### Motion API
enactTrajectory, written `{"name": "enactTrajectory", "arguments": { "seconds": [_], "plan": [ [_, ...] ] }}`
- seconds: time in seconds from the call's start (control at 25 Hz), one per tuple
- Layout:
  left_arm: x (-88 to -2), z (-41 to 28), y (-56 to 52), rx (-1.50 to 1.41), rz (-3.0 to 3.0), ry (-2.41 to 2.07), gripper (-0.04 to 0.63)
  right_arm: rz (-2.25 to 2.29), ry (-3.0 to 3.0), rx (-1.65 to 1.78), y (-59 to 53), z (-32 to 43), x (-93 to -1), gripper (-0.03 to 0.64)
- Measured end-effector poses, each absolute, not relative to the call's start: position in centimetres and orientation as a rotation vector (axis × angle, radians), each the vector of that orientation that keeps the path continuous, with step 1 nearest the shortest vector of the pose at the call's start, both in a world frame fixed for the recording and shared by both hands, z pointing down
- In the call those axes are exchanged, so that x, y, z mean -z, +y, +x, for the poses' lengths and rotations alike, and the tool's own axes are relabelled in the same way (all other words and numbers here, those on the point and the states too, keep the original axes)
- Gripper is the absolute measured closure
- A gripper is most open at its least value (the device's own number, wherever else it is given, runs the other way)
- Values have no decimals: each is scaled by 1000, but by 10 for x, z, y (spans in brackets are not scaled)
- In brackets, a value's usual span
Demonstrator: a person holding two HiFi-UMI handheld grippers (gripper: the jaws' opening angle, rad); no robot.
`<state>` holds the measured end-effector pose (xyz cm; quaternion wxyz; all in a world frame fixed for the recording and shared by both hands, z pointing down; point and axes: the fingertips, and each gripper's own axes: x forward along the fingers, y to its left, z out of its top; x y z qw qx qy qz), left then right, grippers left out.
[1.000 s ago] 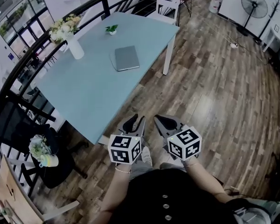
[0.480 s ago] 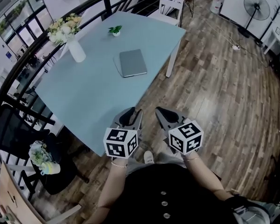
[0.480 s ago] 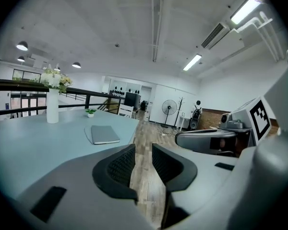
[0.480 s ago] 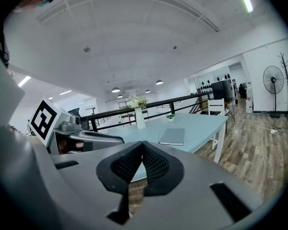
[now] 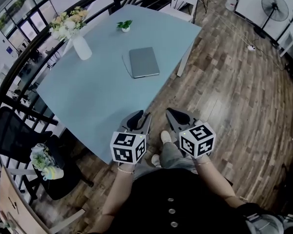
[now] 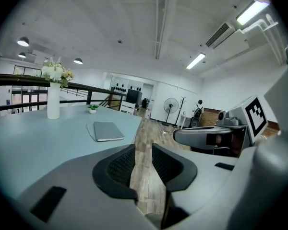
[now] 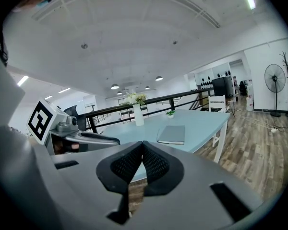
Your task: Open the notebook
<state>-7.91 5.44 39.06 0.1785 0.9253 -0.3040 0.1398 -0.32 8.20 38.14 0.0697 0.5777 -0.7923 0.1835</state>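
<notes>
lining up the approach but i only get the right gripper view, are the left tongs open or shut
Observer: Open. In the left gripper view the left tongs stand apart, with only wood floor showing between them.
Operator: are we at the notebook yet
Observer: No. The head view shows the left tongs and the right tongs held by the near corner of the table, with the closed notebook lying well ahead of them.

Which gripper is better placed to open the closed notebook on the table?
Left, probably. The left gripper has its jaws apart at the edge of the table; the right gripper, jaws together, hangs over the floor. Both are far from the notebook.
</notes>
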Motion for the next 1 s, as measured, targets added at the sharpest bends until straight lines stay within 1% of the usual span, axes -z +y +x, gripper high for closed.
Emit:
{"name": "enactTrajectory", "arguments": {
  "seconds": [0.36,0.6,0.84,1.0],
  "plan": [
    [-393,-76,11,-404,2588,-917,486,1691,-2431,-592,31,3,-385,612],
    [-393,-59,-32,-388,2587,-949,486,1683,-2434,-599,-13,29,-392,612],
    [-389,-35,-82,-323,2534,-973,486,1663,-2412,-574,-67,63,-397,612],
    [-389,-26,-120,-273,2479,-991,486,1599,-2485,-578,-108,72,-392,612]
  ]
}}
